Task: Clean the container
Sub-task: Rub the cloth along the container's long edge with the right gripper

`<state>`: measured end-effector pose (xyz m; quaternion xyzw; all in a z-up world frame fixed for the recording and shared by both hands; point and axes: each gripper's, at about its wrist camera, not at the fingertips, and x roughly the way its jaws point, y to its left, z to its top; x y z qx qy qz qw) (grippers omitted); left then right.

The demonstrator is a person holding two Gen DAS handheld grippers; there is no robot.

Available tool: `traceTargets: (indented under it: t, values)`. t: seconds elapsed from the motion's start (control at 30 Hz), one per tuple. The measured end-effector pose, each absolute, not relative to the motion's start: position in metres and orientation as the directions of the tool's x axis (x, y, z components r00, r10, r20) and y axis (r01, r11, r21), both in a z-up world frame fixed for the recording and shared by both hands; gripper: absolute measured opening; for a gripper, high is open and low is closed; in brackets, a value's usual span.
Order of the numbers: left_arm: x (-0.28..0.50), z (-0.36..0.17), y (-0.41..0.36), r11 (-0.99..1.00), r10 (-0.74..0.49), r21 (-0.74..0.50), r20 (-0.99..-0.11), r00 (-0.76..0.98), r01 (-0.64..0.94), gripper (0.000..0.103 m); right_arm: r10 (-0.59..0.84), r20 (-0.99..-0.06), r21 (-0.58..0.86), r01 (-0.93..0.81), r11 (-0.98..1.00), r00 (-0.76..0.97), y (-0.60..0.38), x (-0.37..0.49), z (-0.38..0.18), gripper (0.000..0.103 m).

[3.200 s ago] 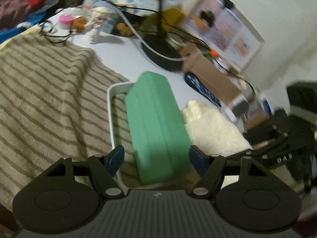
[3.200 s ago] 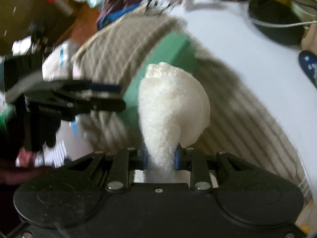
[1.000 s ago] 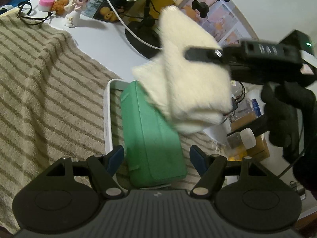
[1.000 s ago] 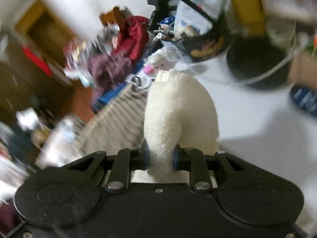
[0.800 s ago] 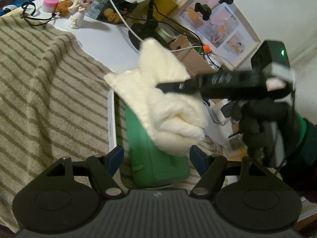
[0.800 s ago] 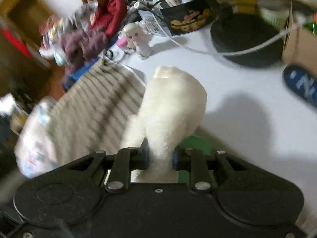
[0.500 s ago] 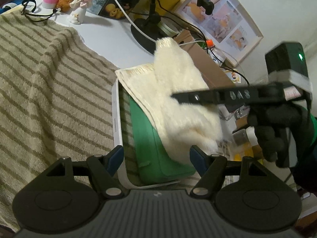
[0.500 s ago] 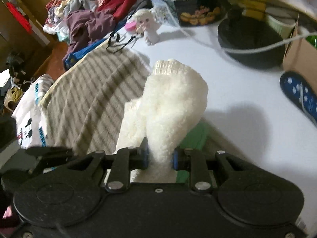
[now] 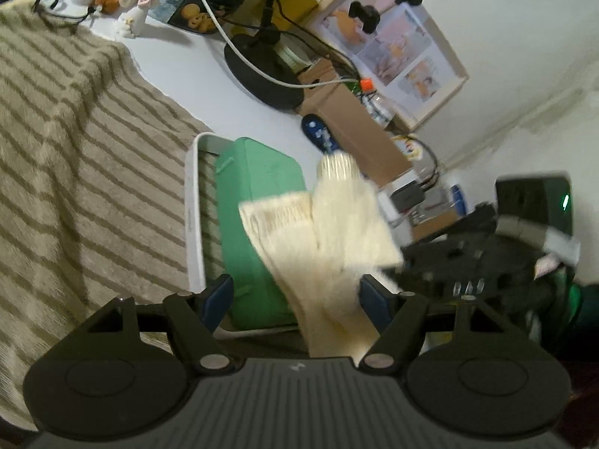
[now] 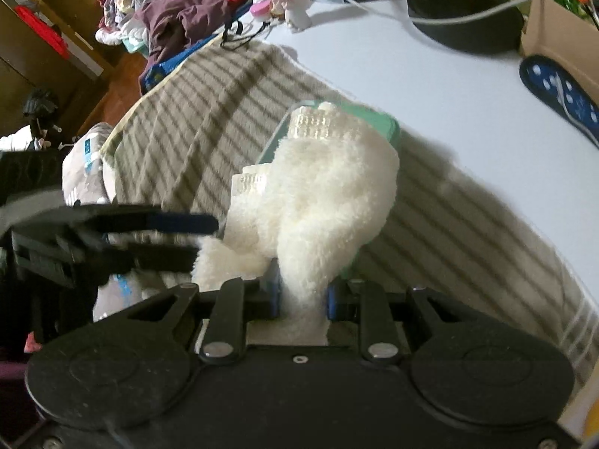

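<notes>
Gripping fluffy cloth (image 10: 329, 194), right tool (image 10: 302, 297) over green container (image 9: 258, 224); left tool (image 9: 295, 295) agape.

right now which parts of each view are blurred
Left wrist view: the cream cloth and the right tongs smear with motion; the green container stays fairly sharp. Right wrist view: the left tongs streak.

Left wrist view: close above the green rectangular plastic container (image 9: 258, 220), facing toward the framed picture board (image 9: 397, 48). Right wrist view: close, facing the opposite way toward the clothes pile (image 10: 179, 11). Both share container, fluffy cream cloth (image 10: 322, 194), striped beige towel (image 9: 75, 157).
</notes>
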<state>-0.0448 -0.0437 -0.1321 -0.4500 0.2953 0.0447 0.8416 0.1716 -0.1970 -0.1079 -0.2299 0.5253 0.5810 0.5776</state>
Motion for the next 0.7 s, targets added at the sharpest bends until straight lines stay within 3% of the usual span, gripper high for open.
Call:
traceTargets:
  t: [0.17, 0.57, 0.7]
  values:
    - [-0.051, -0.144, -0.03, 0.463, -0.155, -0.8, -0.497, 0.854, -0.382, 0.072, 0.359, -0.907, 0.304, -0.931, 0.201, -0.219, -0.226, 0.165, -0.115, 0.021]
    - [0.009, -0.133, -0.054, 0.646, -0.063, -0.553, -0.725, 0.685, -0.526, 0.072, 0.43, -0.901, 0.243, -0.89, 0.386, -0.059, -0.238, 0.206, -0.12, 0.021]
    - [0.018, -0.139, -0.055, 0.64, -0.071, -0.529, -0.762, 0.643, -0.557, 0.072, 0.424, -0.904, 0.239, -0.886, 0.397, -0.054, -0.229, 0.207, -0.13, 0.021]
